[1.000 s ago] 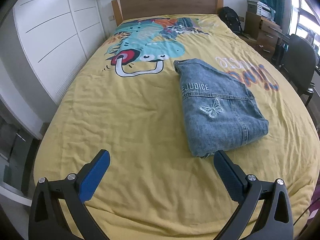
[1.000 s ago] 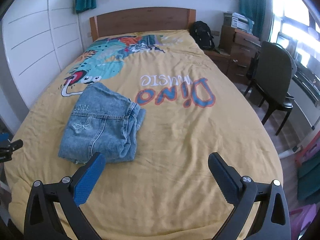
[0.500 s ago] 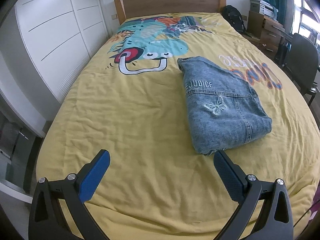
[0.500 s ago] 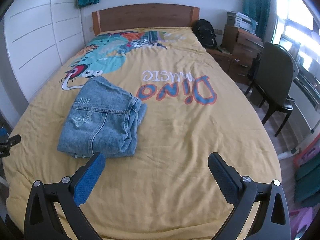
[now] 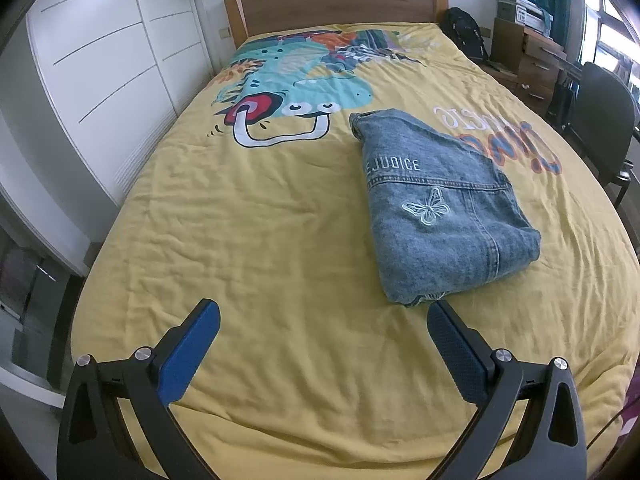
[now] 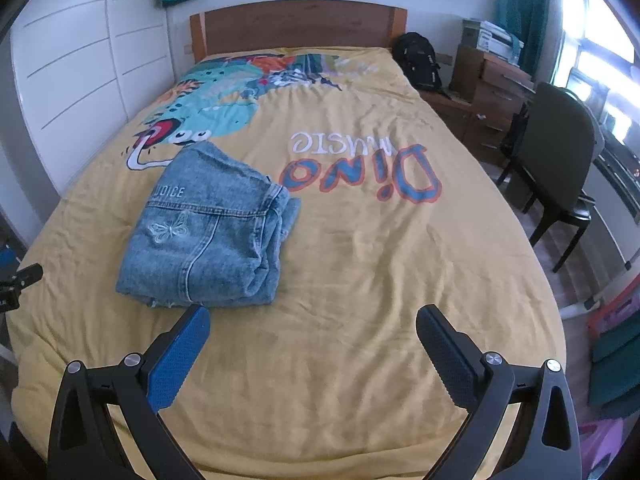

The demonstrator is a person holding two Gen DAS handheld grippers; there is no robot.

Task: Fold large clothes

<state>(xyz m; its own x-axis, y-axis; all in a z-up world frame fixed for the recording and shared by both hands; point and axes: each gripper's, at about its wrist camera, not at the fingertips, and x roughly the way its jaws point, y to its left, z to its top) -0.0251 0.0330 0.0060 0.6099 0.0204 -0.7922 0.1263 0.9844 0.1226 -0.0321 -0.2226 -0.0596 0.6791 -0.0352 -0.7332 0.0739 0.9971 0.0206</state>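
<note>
A blue denim jacket (image 5: pixel 436 212) lies folded into a compact rectangle on the yellow bed cover (image 5: pixel 260 220), with a white butterfly and lettering facing up. It also shows in the right wrist view (image 6: pixel 208 232). My left gripper (image 5: pixel 323 320) is open and empty, held above the bed's near end, to the left of and nearer than the jacket. My right gripper (image 6: pixel 312 326) is open and empty, above the near end, to the right of and nearer than the jacket. Neither gripper touches the jacket.
The bed cover (image 6: pixel 400 260) has a dinosaur print. White wardrobe doors (image 5: pixel 100 64) stand along the left. A wooden headboard (image 5: pixel 336 4) is at the far end. A black chair (image 6: pixel 556 168), a wooden desk (image 6: pixel 488 92) and a black backpack (image 6: pixel 420 60) stand on the right.
Both grippers stay open and empty. Both views have shifted slightly, so the jacket sits a little differently in frame. The jacket has not moved on the bed.
</note>
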